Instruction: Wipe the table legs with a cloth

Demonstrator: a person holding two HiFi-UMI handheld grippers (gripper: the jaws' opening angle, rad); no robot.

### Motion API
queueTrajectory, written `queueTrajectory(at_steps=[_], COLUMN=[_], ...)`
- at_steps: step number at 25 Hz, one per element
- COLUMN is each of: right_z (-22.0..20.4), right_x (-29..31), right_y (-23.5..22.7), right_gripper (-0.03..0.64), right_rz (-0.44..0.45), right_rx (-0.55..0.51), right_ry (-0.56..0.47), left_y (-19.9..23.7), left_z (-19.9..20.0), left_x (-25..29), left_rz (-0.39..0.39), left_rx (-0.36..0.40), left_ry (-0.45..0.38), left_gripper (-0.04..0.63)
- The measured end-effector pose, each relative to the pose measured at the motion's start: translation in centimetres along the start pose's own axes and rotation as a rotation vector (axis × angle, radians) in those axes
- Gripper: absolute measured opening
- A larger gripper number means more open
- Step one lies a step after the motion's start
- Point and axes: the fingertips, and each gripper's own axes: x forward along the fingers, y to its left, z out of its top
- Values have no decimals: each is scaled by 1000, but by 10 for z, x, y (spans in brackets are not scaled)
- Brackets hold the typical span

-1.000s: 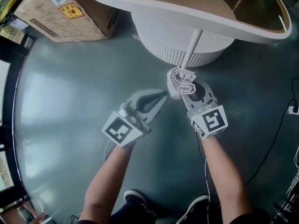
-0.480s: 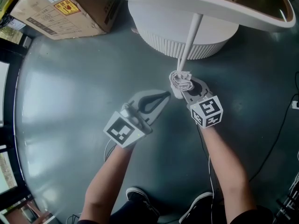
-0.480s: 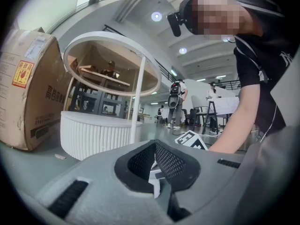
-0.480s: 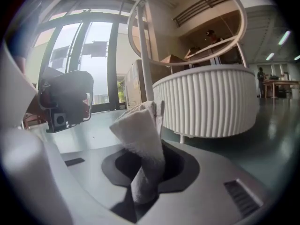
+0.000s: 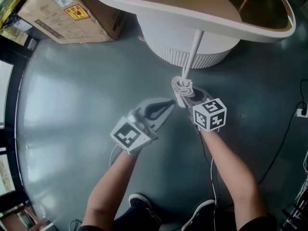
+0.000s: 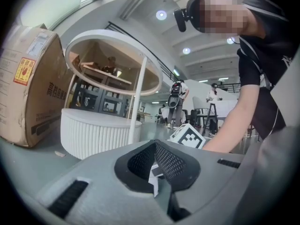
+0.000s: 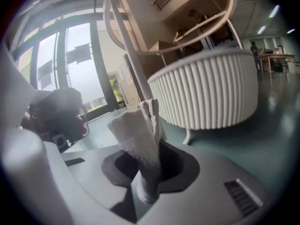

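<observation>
bunching at the frame's centre in the head view, the white cloth (image 5: 182, 86) sits against the lower end of the thin table leg (image 5: 193, 52), pinched in the jaws of the right gripper (image 5: 182, 98). just left of it, the left gripper (image 5: 169, 103) has its jaws together on nothing, tips near the cloth.

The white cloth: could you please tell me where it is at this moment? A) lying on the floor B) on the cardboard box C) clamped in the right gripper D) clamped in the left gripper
C: the cloth stands pinched in the right gripper.
</observation>
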Motion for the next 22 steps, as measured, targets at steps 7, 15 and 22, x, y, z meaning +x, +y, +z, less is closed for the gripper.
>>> queueTrajectory(at_steps=[7, 15, 22], right_z=[143, 268, 267], right_x=[-79, -142, -137], right_y=[64, 113, 106], right_gripper=[77, 76, 75], right_rz=[64, 76, 64], right_rx=[-197, -369, -390], right_ry=[-319, -568, -576], left_y=[18, 0, 1], left_z=[89, 216, 211], left_x=[-3, 2, 6], left_rz=[56, 50, 61], left_rx=[72, 230, 257], left_ry=[-128, -345, -342], left_gripper=[6, 6, 6])
